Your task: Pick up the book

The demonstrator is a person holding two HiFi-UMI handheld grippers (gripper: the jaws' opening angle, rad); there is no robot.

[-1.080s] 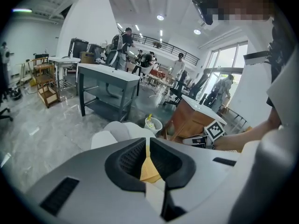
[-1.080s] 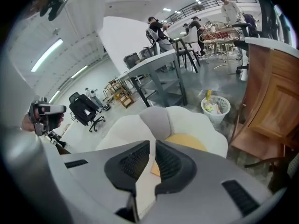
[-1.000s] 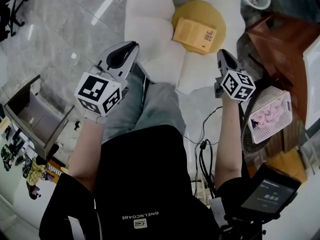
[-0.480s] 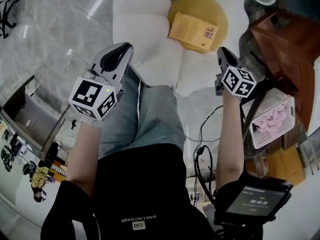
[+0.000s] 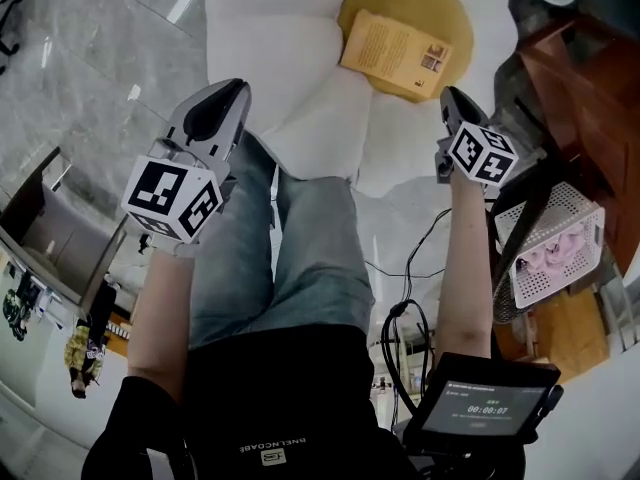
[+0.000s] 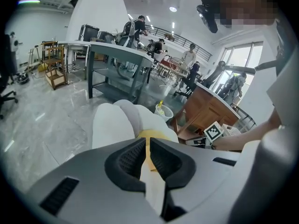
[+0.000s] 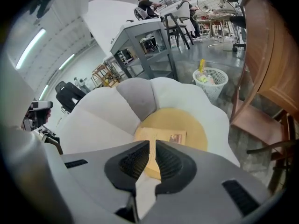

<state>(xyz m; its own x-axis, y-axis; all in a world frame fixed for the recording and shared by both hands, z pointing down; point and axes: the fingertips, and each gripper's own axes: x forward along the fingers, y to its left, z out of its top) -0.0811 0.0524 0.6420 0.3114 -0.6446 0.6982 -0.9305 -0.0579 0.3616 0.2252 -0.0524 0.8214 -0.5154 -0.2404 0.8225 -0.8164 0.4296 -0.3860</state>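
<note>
The book (image 5: 395,56) is thin with a yellow-orange cover. It lies flat on the yellow middle (image 5: 440,8) of a white flower-shaped cushion (image 5: 270,48) on the floor. My left gripper (image 5: 222,96) hangs above the cushion's near left petal, jaws shut and empty. My right gripper (image 5: 452,98) is just near-right of the book, above the cushion's edge, also shut and empty. In the right gripper view the book (image 7: 163,136) lies straight ahead beyond the jaw tips (image 7: 152,143). The left gripper view shows only a strip of the yellow middle (image 6: 152,135) past its jaws (image 6: 147,141).
The person's jeans-clad legs (image 5: 300,248) stand between the grippers. A white basket with pink cloth (image 5: 555,243) and wooden furniture (image 5: 590,98) are at the right. A waste basket (image 7: 210,78) stands behind the cushion. Cables (image 5: 410,298) lie on the floor, and a screen (image 5: 485,408) sits below.
Both grippers have sunk toward the cushion, and the cushion and book now look larger and sit higher in the head view. Both pairs of jaws stayed shut.
</note>
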